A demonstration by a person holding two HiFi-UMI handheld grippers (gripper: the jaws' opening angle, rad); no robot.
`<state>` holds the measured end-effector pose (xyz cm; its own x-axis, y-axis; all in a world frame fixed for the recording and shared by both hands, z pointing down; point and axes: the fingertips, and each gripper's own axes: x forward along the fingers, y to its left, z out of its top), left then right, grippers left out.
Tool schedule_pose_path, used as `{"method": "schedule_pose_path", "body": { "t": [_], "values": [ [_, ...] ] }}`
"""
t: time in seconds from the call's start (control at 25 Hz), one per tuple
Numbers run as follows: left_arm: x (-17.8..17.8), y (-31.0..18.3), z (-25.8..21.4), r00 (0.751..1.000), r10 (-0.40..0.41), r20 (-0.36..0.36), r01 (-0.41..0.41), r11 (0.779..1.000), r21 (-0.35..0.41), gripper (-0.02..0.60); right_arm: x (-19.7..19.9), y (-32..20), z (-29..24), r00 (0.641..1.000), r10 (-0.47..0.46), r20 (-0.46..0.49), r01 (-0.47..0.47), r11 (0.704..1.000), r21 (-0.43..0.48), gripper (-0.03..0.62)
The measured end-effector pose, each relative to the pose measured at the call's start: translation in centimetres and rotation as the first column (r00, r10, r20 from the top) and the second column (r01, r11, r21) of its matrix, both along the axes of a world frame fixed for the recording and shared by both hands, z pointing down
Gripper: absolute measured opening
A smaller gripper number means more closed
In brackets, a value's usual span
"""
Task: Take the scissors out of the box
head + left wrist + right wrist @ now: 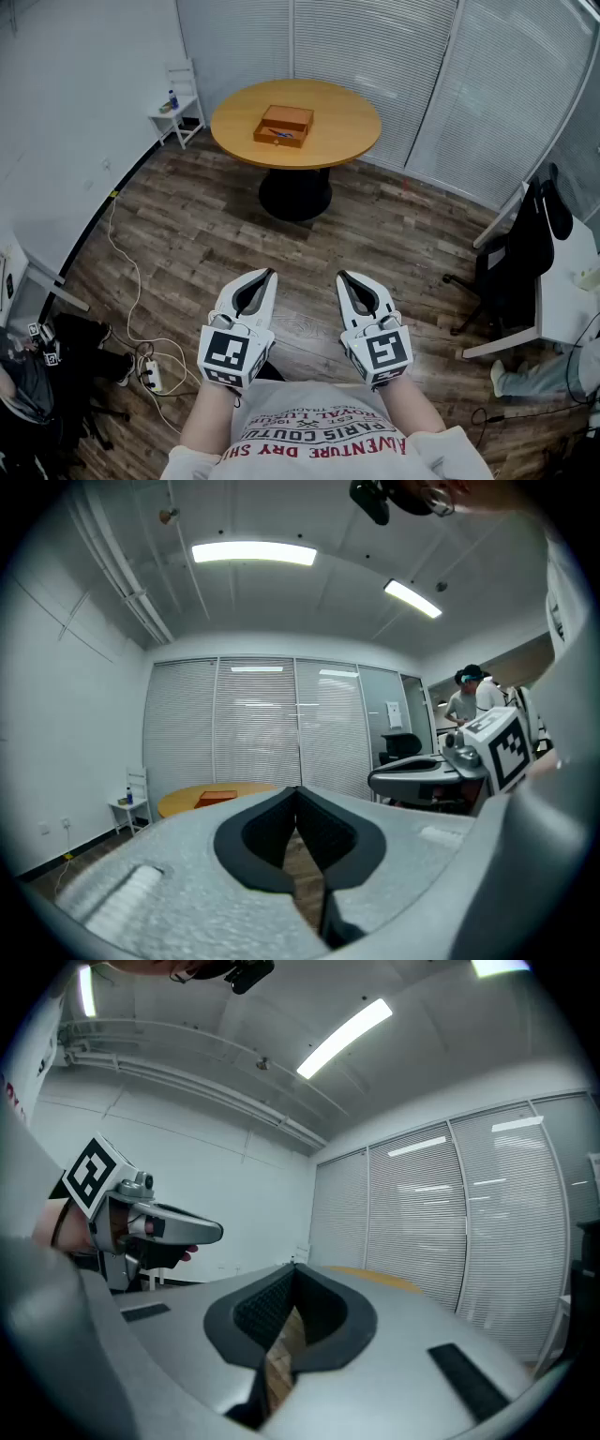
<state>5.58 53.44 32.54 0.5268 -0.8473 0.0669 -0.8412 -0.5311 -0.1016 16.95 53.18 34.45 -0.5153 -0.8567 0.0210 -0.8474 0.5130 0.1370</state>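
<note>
An open brown wooden box (282,126) sits on a round wooden table (347,122) across the room, with a dark item inside that I cannot make out. The same box (216,797) shows small and far off in the left gripper view. My left gripper (270,273) and right gripper (341,276) are held level in front of the person's chest, side by side, well short of the table. Both have their jaws closed tip to tip with nothing between them. The left gripper (298,789) and the right gripper (292,1266) show the same in their own views.
A wood-plank floor lies between me and the table. A white side stand (176,112) with a bottle is left of the table. Cables and a power strip (150,375) lie at the lower left. A dark office chair (511,272) and a white desk (567,291) stand at the right. Blinds line the far wall.
</note>
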Motion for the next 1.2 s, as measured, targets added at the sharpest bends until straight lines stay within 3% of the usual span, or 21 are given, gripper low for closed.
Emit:
{"method": "schedule_pose_path", "body": {
  "t": [0.44,0.64,1.2],
  "values": [
    [0.6,-0.2,0.2,0.999,0.032,0.004,-0.032,0.999,-0.004,0.009,0.7,-0.4,0.6,0.996,0.035,0.076,-0.032,0.999,-0.036,0.006],
    [1.5,-0.4,1.1,0.999,0.046,0.003,-0.046,0.999,-0.028,0.009,1.6,-0.5,1.8,0.999,0.05,0.017,-0.049,0.997,-0.054,0.008],
    [1.3,-5.4,4.1,1.0,0.019,0.006,-0.018,0.998,-0.061,0.009,1.9,-5.9,5.5,1.0,0.004,0.008,-0.003,0.993,-0.116,0.008]
  ]
}}
